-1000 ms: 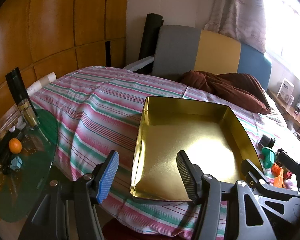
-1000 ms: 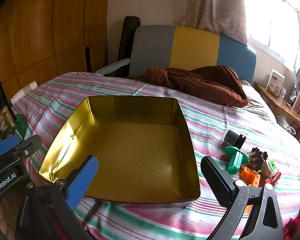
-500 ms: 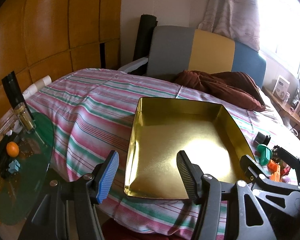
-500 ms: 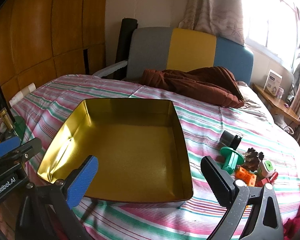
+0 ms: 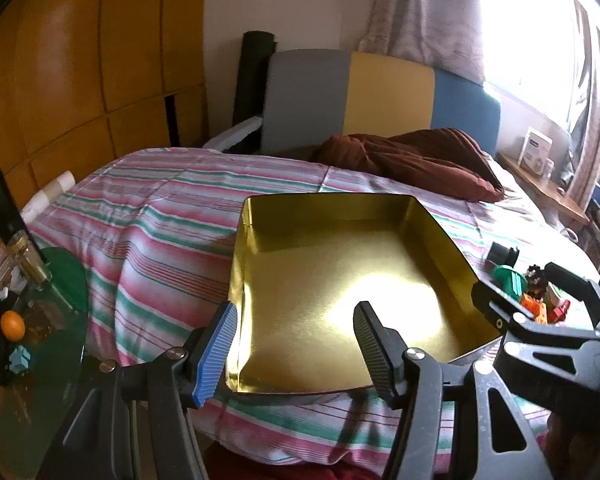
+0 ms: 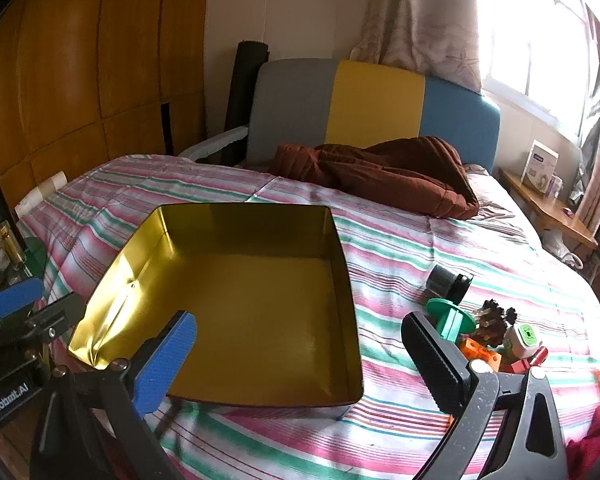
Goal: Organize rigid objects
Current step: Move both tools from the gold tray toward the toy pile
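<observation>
On bed [image 6: 380, 240], gold tin [image 6: 240, 288] sits empty; toy pile [image 6: 496, 336] just right of tin, untouched. Left gripper [image 5: 296, 344], right gripper [image 6: 300, 360]: fingers released, holding nothing. Sorting not started.

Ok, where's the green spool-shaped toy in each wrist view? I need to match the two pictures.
Left wrist: the green spool toy sits far right, mid-height, just beyond the gold tin's right wall, partly behind the right claw.
Right wrist: the same toy lies right of centre, below the black cylinder, just above the claw's black finger.
Shared landmark: the gold tin on the striped bedspread.
</observation>
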`<state>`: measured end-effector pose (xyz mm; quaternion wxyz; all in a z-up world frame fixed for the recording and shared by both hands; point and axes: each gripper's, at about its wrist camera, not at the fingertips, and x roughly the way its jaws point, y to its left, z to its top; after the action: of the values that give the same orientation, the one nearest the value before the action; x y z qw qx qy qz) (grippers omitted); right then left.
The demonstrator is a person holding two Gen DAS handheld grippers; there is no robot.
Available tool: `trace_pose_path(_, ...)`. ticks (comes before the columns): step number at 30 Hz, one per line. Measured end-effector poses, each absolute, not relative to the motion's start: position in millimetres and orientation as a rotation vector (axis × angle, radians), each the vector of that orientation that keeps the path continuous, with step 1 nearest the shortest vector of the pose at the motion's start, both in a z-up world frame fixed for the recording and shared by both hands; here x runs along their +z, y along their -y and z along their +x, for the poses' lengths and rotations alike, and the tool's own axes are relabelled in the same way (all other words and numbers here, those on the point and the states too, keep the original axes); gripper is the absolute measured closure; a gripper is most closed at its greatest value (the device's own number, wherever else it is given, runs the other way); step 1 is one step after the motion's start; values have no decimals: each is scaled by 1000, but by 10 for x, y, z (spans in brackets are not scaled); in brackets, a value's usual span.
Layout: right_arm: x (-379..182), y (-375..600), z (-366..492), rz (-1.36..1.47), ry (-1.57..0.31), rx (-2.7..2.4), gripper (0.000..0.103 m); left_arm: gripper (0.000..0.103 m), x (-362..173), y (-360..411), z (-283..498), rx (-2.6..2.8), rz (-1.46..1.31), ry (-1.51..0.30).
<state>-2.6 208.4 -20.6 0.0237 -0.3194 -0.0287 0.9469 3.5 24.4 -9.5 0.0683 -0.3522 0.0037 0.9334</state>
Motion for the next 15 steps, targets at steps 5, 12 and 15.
trace_pose_path(5,-185,-2162,-25,-984,86,2923,0,42,-79,-323,14,2708,-1085,4)
trace_pose_path(12,-105,-2514,-10,-1007,34,2887,0,42,-9,-560,5,2687,-1013,-95)
trace_pose_path(15,-83,-2799,1,-1042,-28,2846,0,42,8,-727,-37,2633,-997,-154)
